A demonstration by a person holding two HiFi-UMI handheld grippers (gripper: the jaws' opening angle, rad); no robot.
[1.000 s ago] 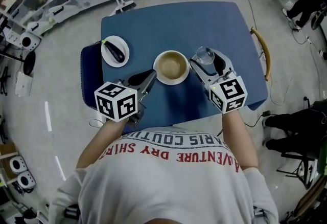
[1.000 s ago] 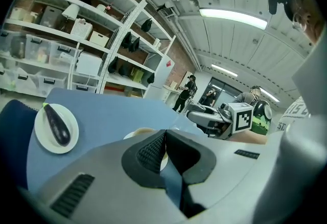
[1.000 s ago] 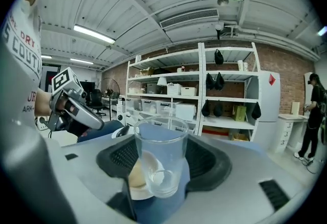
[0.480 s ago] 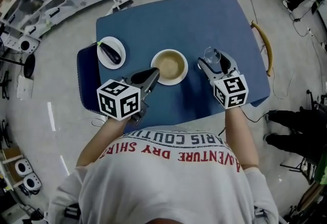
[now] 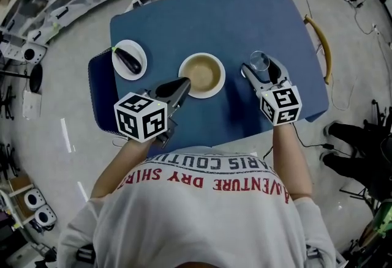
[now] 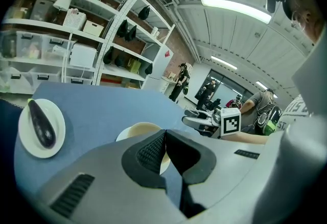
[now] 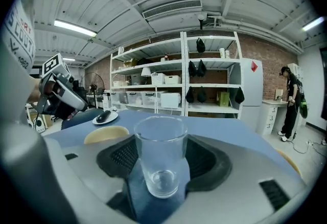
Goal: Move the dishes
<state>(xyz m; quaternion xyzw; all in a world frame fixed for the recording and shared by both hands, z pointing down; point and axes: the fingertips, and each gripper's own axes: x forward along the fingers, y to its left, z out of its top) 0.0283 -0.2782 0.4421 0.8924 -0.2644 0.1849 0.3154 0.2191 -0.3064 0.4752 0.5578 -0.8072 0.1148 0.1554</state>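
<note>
Booth: Forearms (image 5: pixel 288 163) stretched forward from the white shirt (image 5: pixel 202 218), both low over the blue desk (image 5: pixel 214 10). What have we got on the left?

Sideline: We see the left gripper (image 5: pixel 184 84) angled in toward the middle. Its fingers (image 6: pixel 148 154) are pressed together tip to tip with nothing between them, right at the near rim of the tan bowl (image 5: pixel 201 74).

Booth: And the right?

Sideline: We have the right gripper (image 5: pixel 258 71) pointing away from us, off to the right of the bowl. Its fingers (image 7: pixel 120 159) are closed in on a clear glass (image 7: pixel 161 159), one pad against each side.

Booth: How does that glass look?

Sideline: Upright, empty, thick-bottomed, mouth up. We can't tell whether its base touches the desk.

Booth: The other dishes?

Sideline: The bowl sits mid-desk, tan inside with a pale rim. Off to its left, near the desk edge, we spot a white plate (image 5: pixel 139 51) carrying a dark eggplant (image 5: pixel 127 60), apart from both grippers.
</note>
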